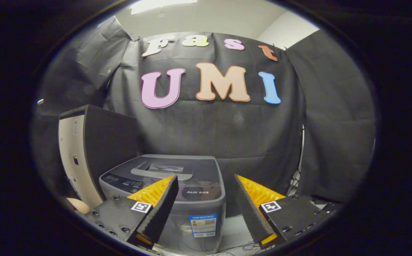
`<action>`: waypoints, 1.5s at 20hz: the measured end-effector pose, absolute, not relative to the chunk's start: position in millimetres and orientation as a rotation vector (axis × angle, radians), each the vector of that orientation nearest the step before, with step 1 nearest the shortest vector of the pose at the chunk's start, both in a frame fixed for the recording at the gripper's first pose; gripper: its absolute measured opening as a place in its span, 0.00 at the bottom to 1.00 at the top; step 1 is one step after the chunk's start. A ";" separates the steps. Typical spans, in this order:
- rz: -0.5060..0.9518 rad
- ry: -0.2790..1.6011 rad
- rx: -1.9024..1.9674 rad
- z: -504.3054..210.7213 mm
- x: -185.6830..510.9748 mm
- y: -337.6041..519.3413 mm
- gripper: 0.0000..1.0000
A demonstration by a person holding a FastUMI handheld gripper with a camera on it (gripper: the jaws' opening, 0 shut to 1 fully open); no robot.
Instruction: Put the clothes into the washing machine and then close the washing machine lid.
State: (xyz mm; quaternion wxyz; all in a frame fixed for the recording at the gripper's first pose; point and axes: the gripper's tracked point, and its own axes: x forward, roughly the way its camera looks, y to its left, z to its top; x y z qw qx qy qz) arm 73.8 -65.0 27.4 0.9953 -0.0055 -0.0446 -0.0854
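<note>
Ridged claw (204,177) fingers gape — boxy, glossy-lidded washing machine (177,185) beyond.

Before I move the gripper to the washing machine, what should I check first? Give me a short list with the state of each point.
1. Fingers apart: ok, the gripper is open.
2. Nothing held between the fingers: ok.
3. Washing machine just ahead of the fingers: ok.
4. Lid open for loading: not ok, it looks closed.
5. Clothes located: cannot tell.
6. Cabinet beside the machine stands apart from it: cannot tell.
</note>
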 end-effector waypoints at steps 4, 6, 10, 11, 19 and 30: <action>-0.156 -0.059 0.019 7.5 70.6 -57.5 0.96; -0.141 -0.042 0.019 0.4 69.5 -52.0 0.96; -0.112 0.004 0.002 -13.6 67.3 -44.9 0.96; -0.101 0.015 0.001 -17.0 65.7 -42.3 0.96; -0.092 0.059 -0.017 -28.4 55.8 -38.1 0.96; -0.082 0.006 -0.031 -17.6 32.8 -33.2 0.96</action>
